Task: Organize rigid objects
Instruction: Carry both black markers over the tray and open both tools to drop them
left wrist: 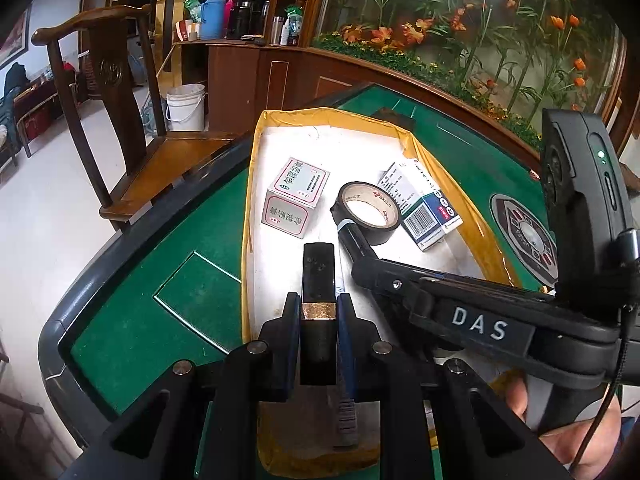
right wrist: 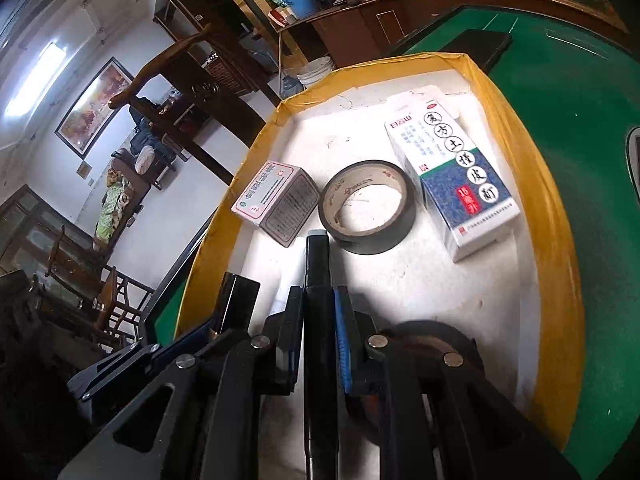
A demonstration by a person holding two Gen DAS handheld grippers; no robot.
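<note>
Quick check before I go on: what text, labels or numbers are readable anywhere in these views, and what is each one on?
"DAS": white letters on the right claw's black arm.
"复方土槿皮酊": tall blue-and-white box.
"白云山": red tag atop that box.
"10毫升": red patch, same box; partly blurred.
Barcode: box end; digits too small.
Small grey box: Chinese print upside down, unreadable.
Tape roll: red core print, too small.

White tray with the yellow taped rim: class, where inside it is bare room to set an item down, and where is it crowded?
Free: the far end of the white tray, between its far rim and the boxes. Crowded: the middle, where the small grey-white box, black tape roll and blue-white carton sit in a row, with both grippers at the near end.
</note>
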